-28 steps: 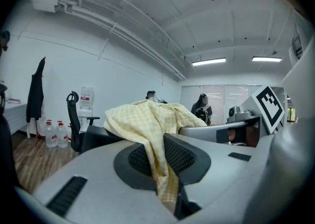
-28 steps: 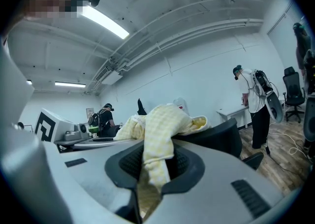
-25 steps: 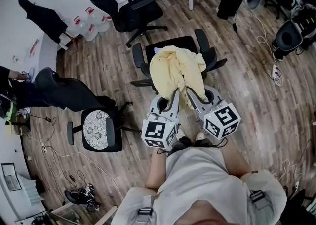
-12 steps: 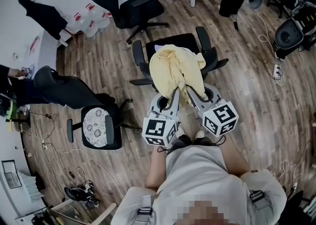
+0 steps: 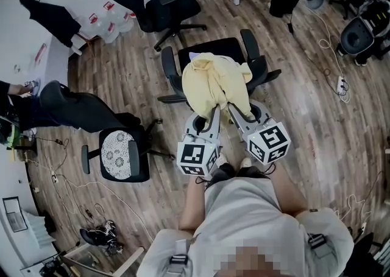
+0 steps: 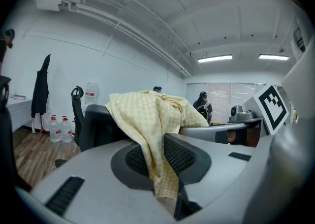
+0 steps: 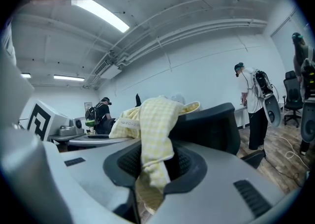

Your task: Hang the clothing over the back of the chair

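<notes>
Pinching a fold of the yellow checked clothing (image 5: 214,84), our left gripper (image 5: 214,111) has its jaws drawn narrow and pressed on the fabric. Just beside it, our right gripper (image 5: 234,109) has just been opening its jaws. They now stand a little apart, and a strip of the same clothing hangs loose between them. We see the clothing heaped over the back of the black chair (image 5: 210,47), its lower edge trailing down to both grippers.

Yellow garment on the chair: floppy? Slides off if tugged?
Likely floppy: the yellow garment bunches over the chair back and folds limply in the left gripper. Probably light; thin checked weave. Might slide off, lying heaped rather than spread.
</notes>
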Available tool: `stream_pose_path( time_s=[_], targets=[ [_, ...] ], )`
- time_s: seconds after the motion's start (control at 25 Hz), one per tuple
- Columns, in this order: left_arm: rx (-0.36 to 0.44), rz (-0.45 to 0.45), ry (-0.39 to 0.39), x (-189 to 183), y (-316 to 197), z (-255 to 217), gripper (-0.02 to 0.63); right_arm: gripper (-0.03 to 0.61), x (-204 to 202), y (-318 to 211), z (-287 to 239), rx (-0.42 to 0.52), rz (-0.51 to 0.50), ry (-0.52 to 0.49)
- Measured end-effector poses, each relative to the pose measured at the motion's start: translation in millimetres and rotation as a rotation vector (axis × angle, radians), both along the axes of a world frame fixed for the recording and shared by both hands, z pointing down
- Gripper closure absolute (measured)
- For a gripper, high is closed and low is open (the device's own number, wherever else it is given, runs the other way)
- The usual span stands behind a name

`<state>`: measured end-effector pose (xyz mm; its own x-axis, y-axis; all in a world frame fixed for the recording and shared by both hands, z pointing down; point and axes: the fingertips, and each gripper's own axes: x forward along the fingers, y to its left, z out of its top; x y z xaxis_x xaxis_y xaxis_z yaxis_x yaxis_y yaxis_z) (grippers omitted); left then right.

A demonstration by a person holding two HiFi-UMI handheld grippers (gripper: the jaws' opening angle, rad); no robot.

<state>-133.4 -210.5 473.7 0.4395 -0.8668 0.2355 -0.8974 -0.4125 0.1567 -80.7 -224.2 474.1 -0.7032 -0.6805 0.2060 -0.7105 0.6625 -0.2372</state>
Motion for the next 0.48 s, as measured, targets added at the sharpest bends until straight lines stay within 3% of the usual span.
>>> stream_pose_path(
  time_s=[0.48],
  targets=[
    [-0.002, -0.012, -0.009, -0.8, -0.9, 5.4, 0.523, 0.469, 0.3, 0.0, 4.2, 0.031, 0.025, 0.054]
  ],
)
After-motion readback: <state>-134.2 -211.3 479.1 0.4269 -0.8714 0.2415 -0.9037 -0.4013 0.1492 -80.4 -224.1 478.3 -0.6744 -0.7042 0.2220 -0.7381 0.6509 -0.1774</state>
